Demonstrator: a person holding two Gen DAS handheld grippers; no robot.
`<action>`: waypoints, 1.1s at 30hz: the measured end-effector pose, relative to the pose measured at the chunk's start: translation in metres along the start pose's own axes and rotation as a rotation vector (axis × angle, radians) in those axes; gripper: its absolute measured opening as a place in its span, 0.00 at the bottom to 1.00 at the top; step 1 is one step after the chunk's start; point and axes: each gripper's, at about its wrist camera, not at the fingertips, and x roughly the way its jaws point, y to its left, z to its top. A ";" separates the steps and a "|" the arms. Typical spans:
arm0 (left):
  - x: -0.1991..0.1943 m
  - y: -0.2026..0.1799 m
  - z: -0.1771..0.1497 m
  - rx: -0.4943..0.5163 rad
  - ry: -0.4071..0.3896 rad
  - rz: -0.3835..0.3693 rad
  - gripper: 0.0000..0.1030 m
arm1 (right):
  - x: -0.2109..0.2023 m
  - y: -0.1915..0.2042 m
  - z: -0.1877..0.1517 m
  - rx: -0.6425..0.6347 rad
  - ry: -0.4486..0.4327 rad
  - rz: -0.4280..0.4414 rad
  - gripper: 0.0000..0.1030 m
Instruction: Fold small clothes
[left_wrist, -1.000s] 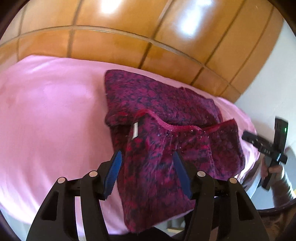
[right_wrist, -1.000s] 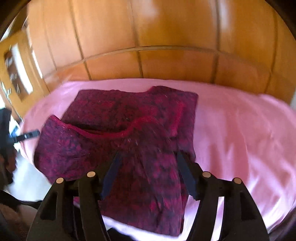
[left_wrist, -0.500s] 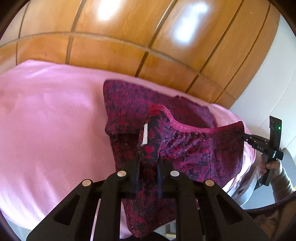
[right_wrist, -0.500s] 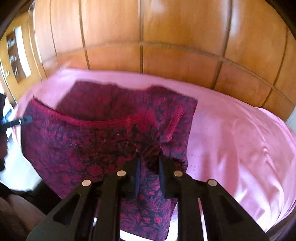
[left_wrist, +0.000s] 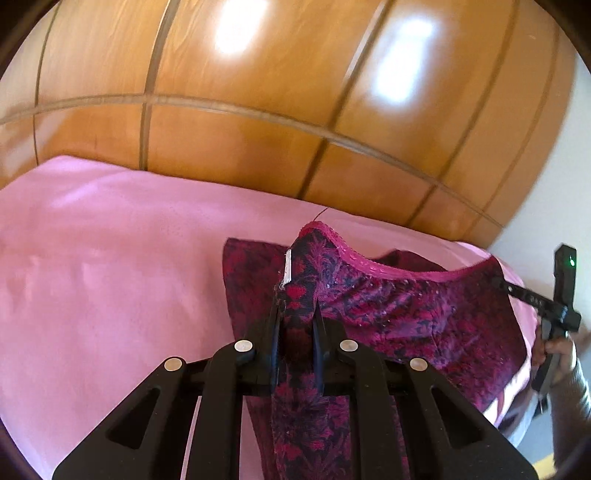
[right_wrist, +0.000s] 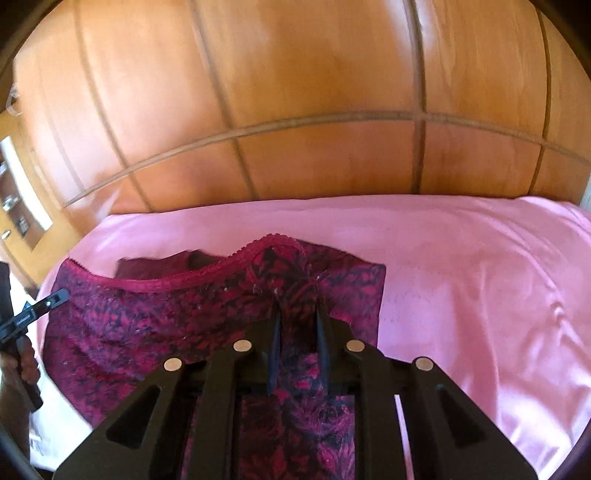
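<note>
Lifting the garment (left_wrist: 406, 317) off the pink sheet (left_wrist: 110, 277), I clamp both the left tongs (left_wrist: 295, 314) and right tongs (right_wrist: 297, 314) on its near corners; next, carry that edge far across.

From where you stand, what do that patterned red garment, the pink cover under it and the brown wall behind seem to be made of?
Garment: soft cloth, probably a knit or brushed cotton; it sags between the grippers and has a scalloped trim.
Pink cover: smooth woven sheet with a slight sheen and soft creases, perhaps cotton or satin.
Wall panels: wood or wood veneer, glossy varnish; grain shows and light glares off it.
</note>
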 end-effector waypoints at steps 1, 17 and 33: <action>0.008 0.002 0.006 -0.004 0.003 0.010 0.12 | 0.008 -0.002 0.006 0.012 -0.003 -0.011 0.15; 0.147 0.028 0.041 -0.021 0.186 0.195 0.12 | 0.135 -0.035 0.031 0.085 0.132 -0.174 0.17; 0.048 0.041 -0.016 -0.174 0.080 0.082 0.61 | 0.011 -0.014 -0.024 0.040 0.006 -0.004 0.60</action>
